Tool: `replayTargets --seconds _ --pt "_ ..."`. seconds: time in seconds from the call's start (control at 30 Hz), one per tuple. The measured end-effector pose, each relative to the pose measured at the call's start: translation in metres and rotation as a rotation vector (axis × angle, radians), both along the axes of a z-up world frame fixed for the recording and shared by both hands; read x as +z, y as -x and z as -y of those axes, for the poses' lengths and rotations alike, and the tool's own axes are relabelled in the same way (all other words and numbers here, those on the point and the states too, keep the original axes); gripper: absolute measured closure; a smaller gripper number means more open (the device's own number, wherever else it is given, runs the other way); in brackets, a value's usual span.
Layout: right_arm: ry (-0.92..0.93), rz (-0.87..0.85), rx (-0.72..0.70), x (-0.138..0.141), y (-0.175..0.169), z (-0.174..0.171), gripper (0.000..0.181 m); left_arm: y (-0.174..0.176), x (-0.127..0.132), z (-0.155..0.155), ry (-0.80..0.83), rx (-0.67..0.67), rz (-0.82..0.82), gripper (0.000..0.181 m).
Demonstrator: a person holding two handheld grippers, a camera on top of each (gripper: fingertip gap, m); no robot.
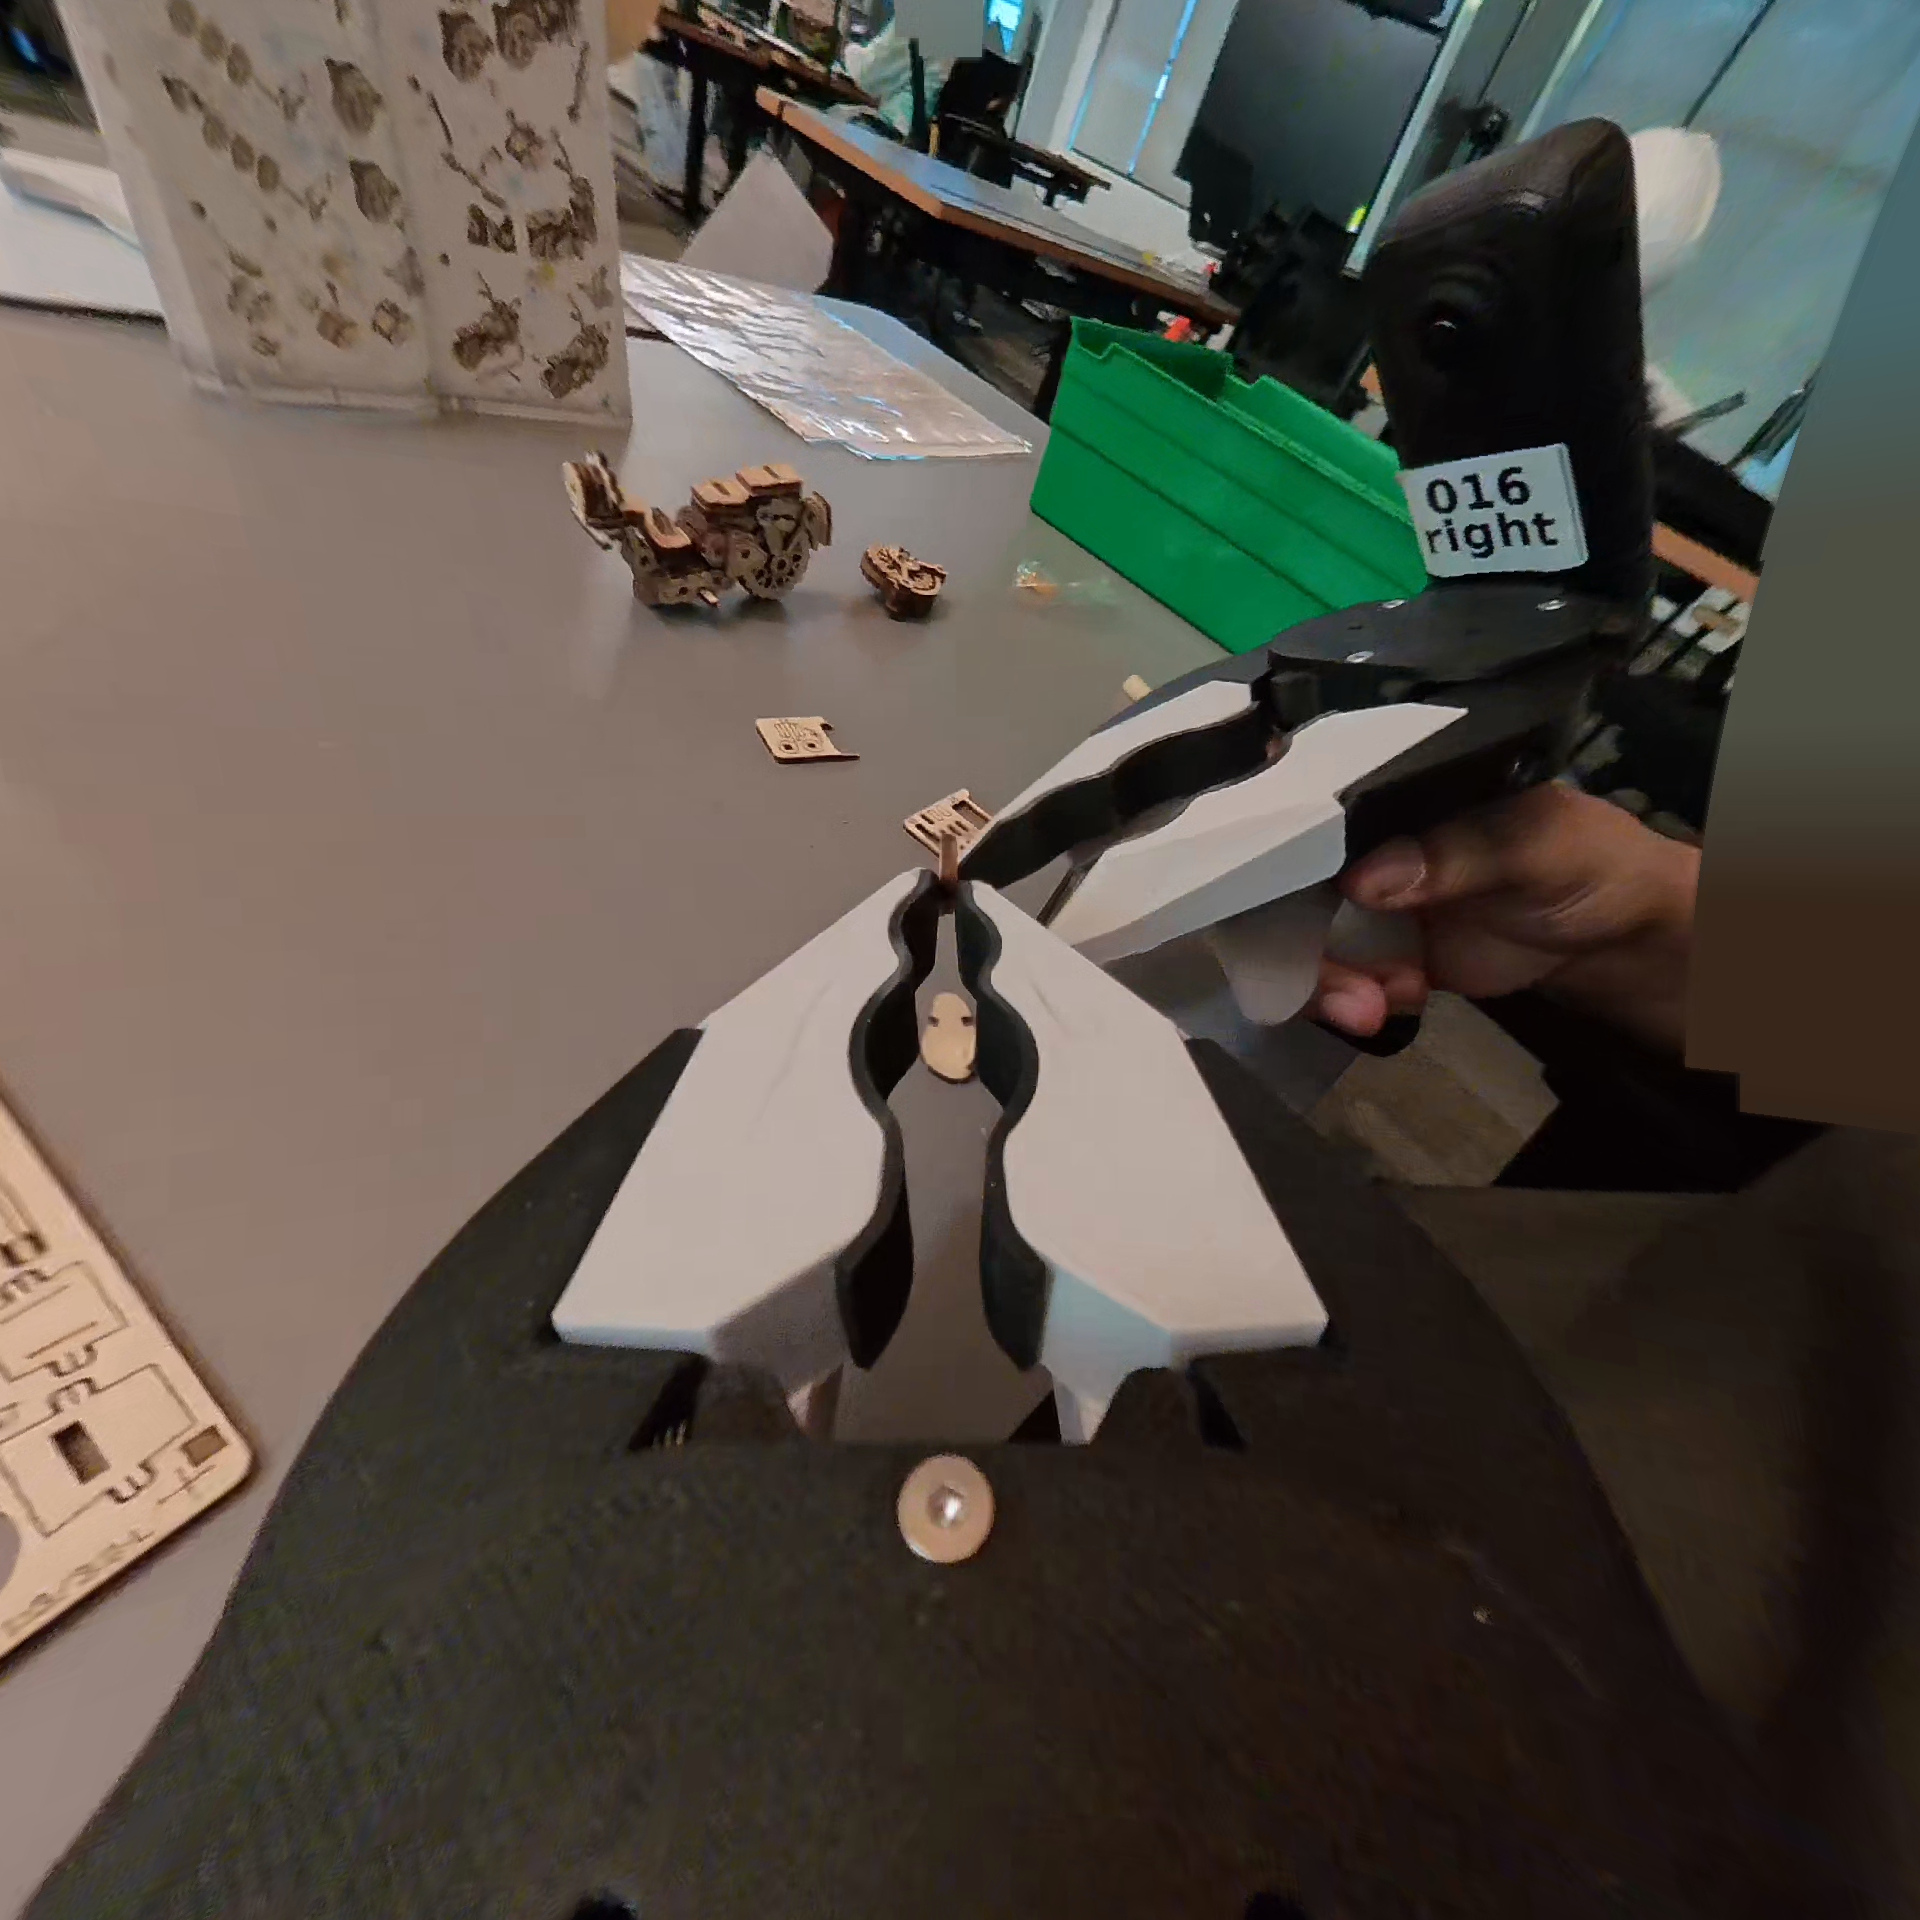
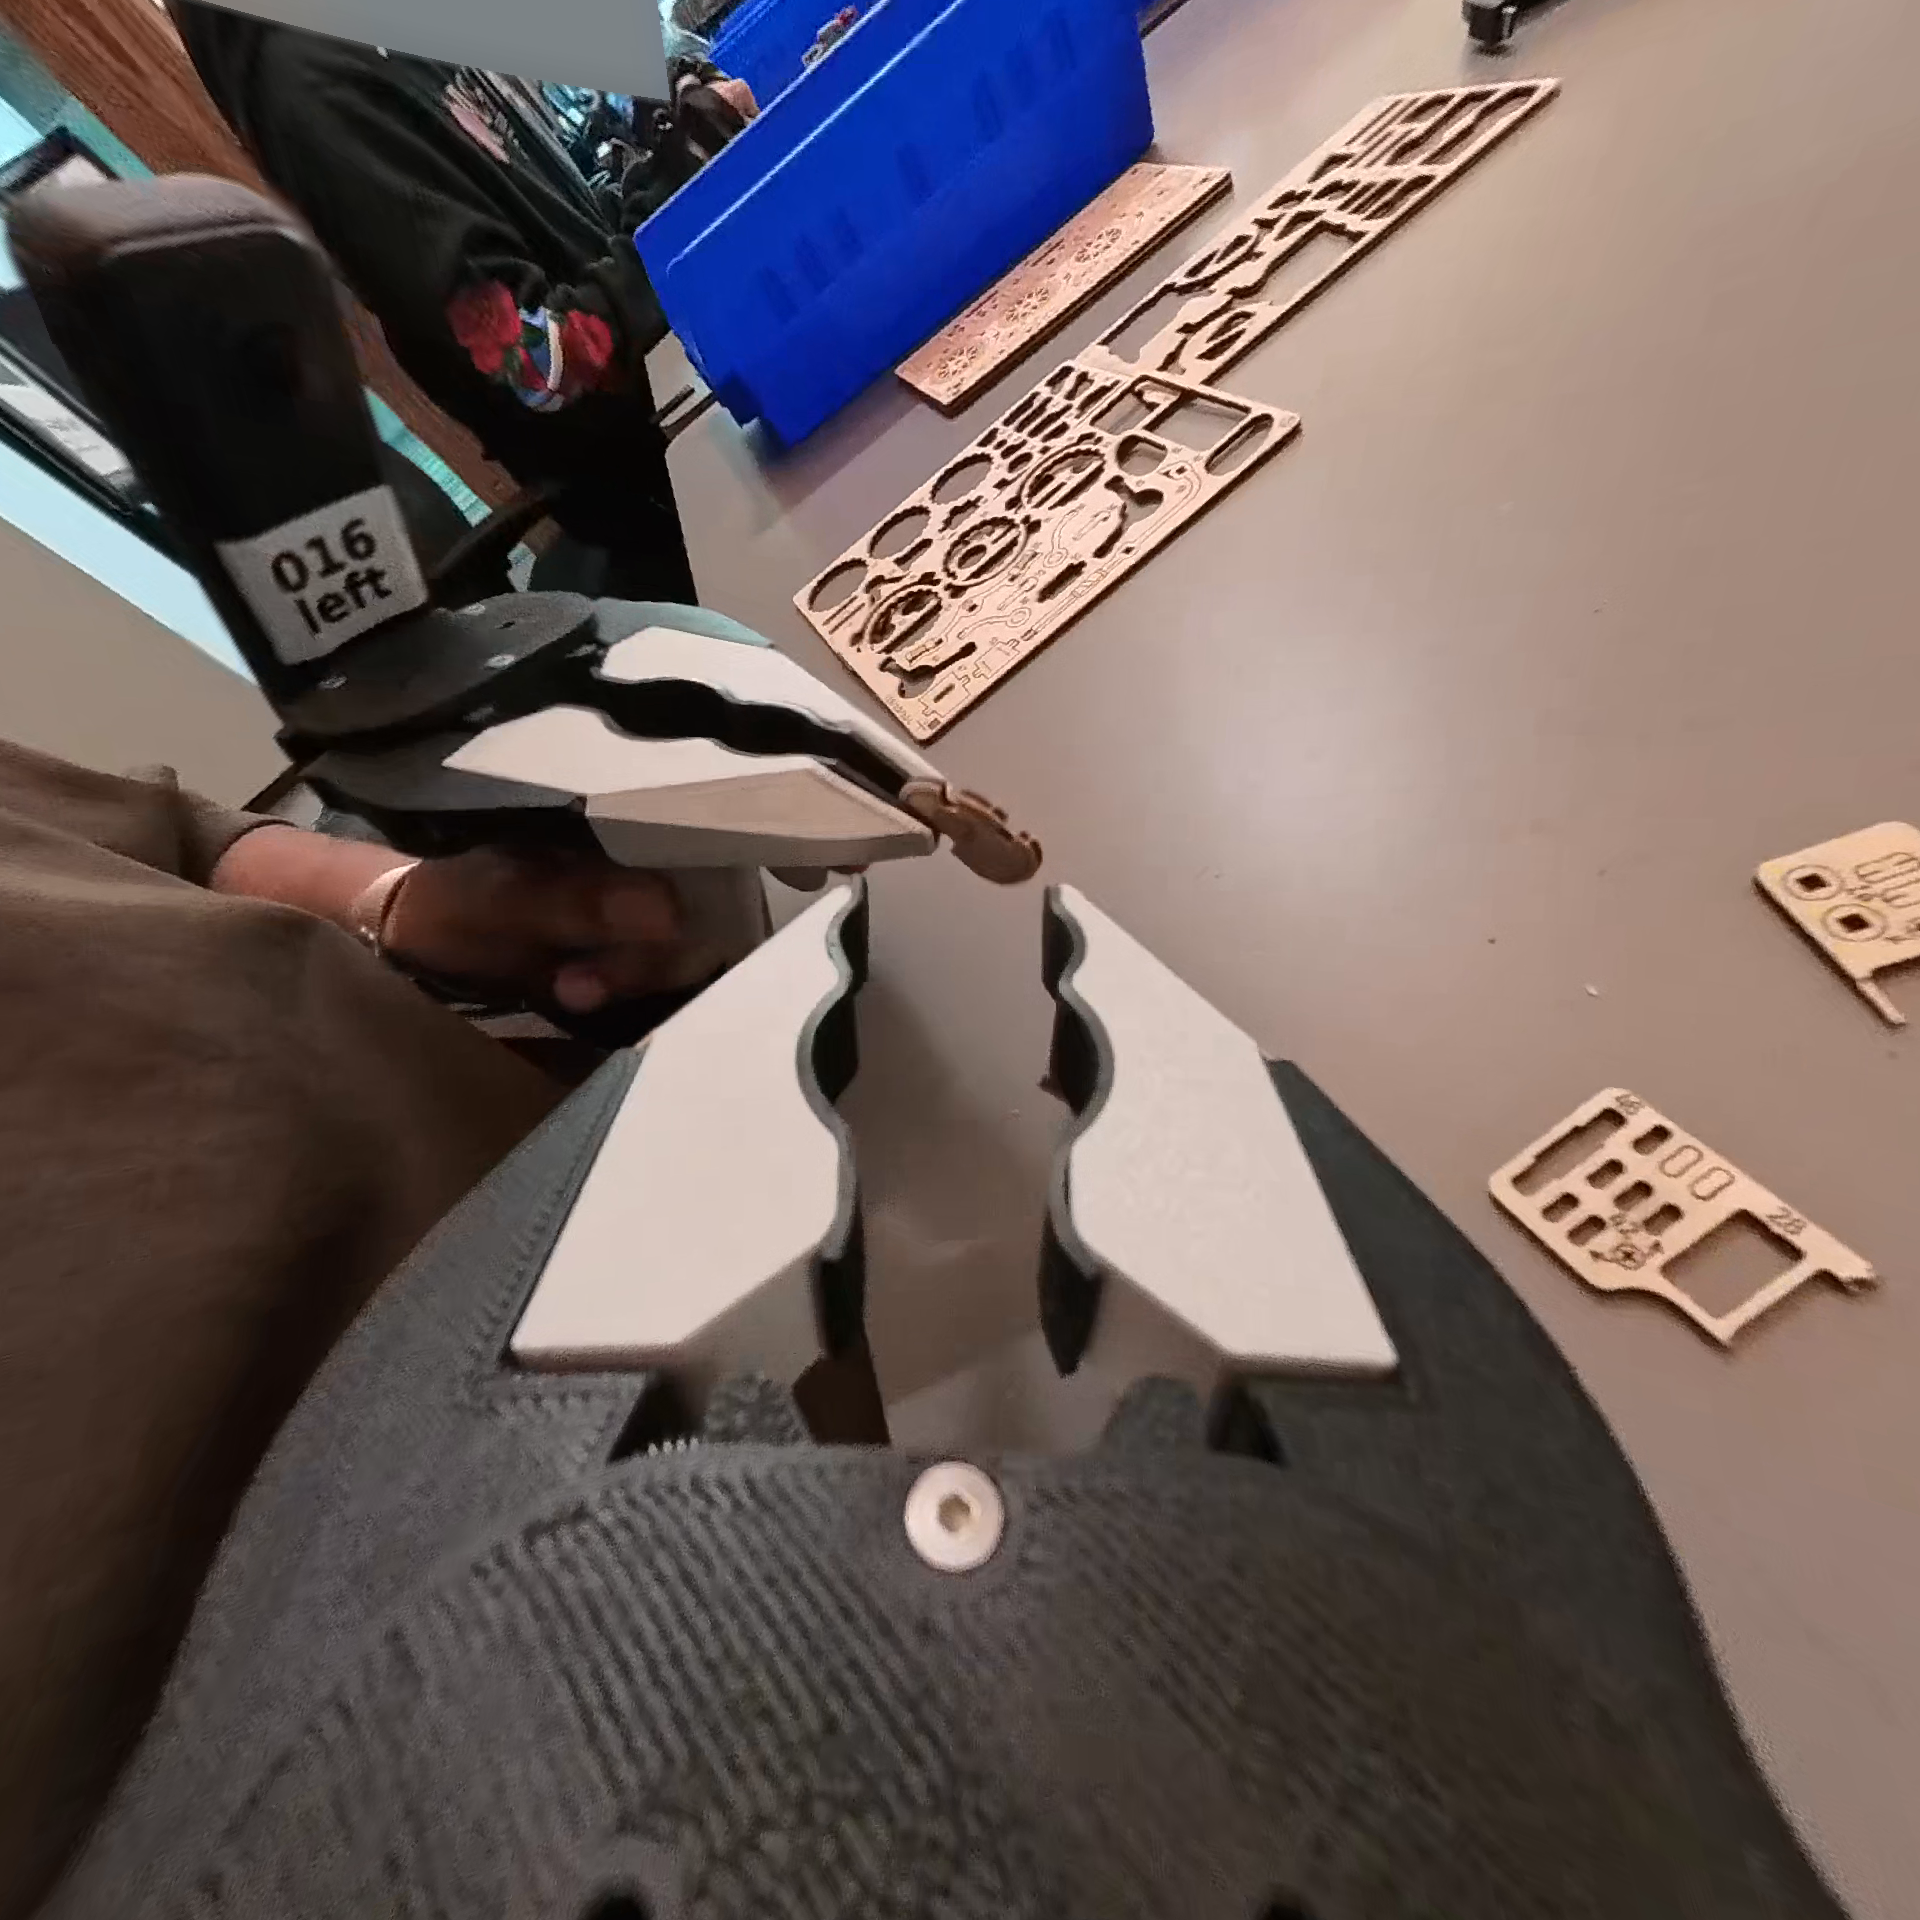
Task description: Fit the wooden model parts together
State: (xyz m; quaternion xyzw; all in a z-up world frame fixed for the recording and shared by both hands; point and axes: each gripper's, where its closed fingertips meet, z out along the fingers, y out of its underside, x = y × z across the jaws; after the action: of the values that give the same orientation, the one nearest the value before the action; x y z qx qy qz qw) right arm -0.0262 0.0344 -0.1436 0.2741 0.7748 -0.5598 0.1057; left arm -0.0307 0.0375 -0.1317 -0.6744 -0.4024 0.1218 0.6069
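My left gripper (image 1: 948, 888) is shut on a small flat wooden part (image 1: 948, 864) that sticks out of its tips, seen edge-on. In the right wrist view the same gripper (image 2: 920, 826) holds this rounded, notched part (image 2: 992, 836) above the table. My right gripper (image 2: 954, 904) is open and empty, its tips just below and beside the held part. In the left wrist view it (image 1: 987, 844) comes in from the right, almost touching the left tips. A partly built wooden model (image 1: 707, 540) and a small sub-assembly (image 1: 902, 577) stand farther back.
Loose flat wooden pieces (image 1: 805, 740) (image 1: 945, 821) (image 2: 1683, 1216) (image 2: 1849, 904) lie on the grey table. Laser-cut sheets (image 2: 1049, 540) (image 2: 1330, 218) (image 1: 94, 1403), a blue bin (image 2: 894, 208), a green bin (image 1: 1216, 488), a foil bag (image 1: 821, 364) and a patterned box (image 1: 395, 208) ring the work area. My right tips are roughly 20 cm from the partly built wooden model (image 1: 707, 540). Both grippers' tips are roughly 25 cm from the small sub-assembly (image 1: 902, 577).
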Motion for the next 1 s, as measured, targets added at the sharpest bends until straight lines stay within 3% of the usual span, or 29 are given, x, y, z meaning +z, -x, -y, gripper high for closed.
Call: replayTargets --seconds 0.47,0.8,1.0 --pt "0.127 0.073 -0.025 0.015 0.002 0.002 0.140 0.000 0.001 0.000 0.067 0.011 -0.064 0.180" --pt "0.149 0.171 -0.019 0.011 0.001 0.002 0.146 -0.001 0.003 -0.001 0.079 0.004 -0.094 0.181" --pt "0.155 0.117 -0.035 0.015 0.013 -0.007 0.155 -0.002 0.009 0.000 -0.024 -0.030 -0.047 0.181"
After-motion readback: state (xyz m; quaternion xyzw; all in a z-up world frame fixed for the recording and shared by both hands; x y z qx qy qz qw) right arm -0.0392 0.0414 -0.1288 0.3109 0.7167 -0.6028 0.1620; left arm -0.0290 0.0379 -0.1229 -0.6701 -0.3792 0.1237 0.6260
